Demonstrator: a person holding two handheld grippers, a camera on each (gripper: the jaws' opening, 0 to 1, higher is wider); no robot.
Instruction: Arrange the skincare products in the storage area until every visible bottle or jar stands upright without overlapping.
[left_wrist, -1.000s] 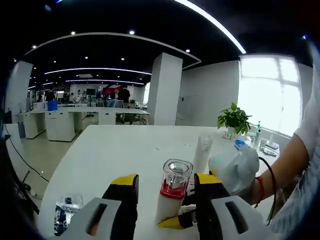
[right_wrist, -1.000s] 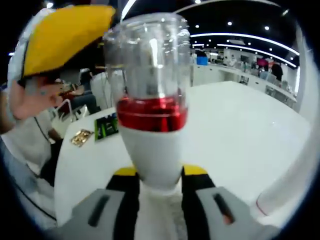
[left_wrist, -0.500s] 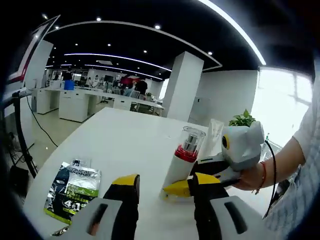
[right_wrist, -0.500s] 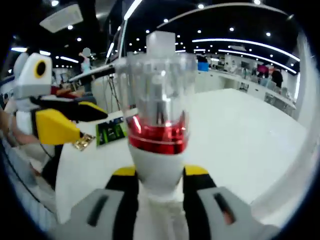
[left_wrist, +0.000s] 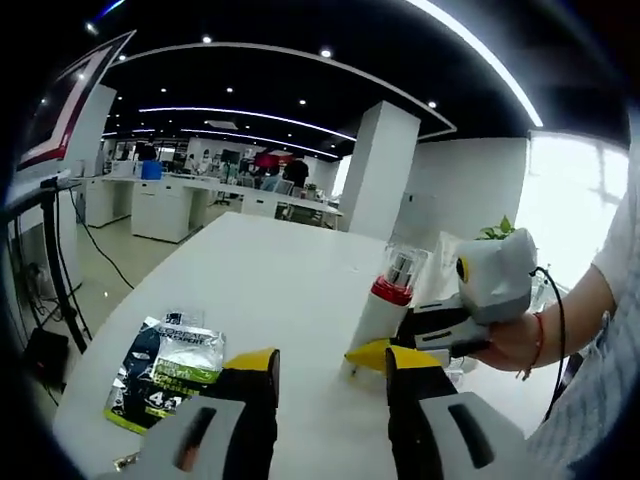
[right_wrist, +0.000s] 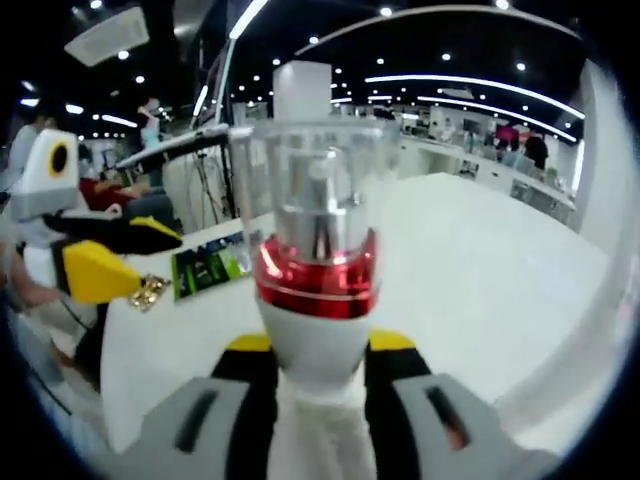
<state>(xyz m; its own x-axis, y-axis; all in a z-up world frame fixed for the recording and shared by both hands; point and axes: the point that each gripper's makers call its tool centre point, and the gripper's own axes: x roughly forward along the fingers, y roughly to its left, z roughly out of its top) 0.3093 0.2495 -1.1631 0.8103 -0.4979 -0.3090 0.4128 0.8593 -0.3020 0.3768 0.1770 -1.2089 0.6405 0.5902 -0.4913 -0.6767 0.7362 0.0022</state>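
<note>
- Right gripper (right_wrist: 316, 365): in the right gripper view its yellow-tipped jaws come up from the bottom middle and are clamped on the white lower body of a pump bottle (right_wrist: 316, 290), one jaw on each side, no gap showing.
- That bottle takes up the centre of the frame and stands pretty much straight up: white body, shiny red collar, clear cap over the pump, plus a pale block-shaped top poking up at the upper middle.
- Same bottle (left_wrist: 385, 305) in the left gripper view sits right of centre, leaning a bit, with its base down at the white table (left_wrist: 270, 290). The right gripper (left_wrist: 400, 352) comes in from the right, yellow tips at the bottle's lower part, held by a person's hand (left_wrist: 520, 340) with a red band at the wrist.
- Left gripper (left_wrist: 325, 375): jaws rise at the bottom middle of its own view, spread wide with just bare tabletop between them, holding nothing. It sits a little short of the bottle.
- In the right gripper view the left gripper (right_wrist: 95, 270) is over at the left edge, yellow tip pointing toward the bottle but well apart from it.
- A green and black packet (left_wrist: 165, 365) lies flat on the table at the lower left of the left gripper view. Same packet (right_wrist: 210, 262) is left of the bottle in the right gripper view, with a small gold thing (right_wrist: 148, 292) just beside it, too blurry to name.
- Behind it all: open office, white desks, ceiling lights.
</note>
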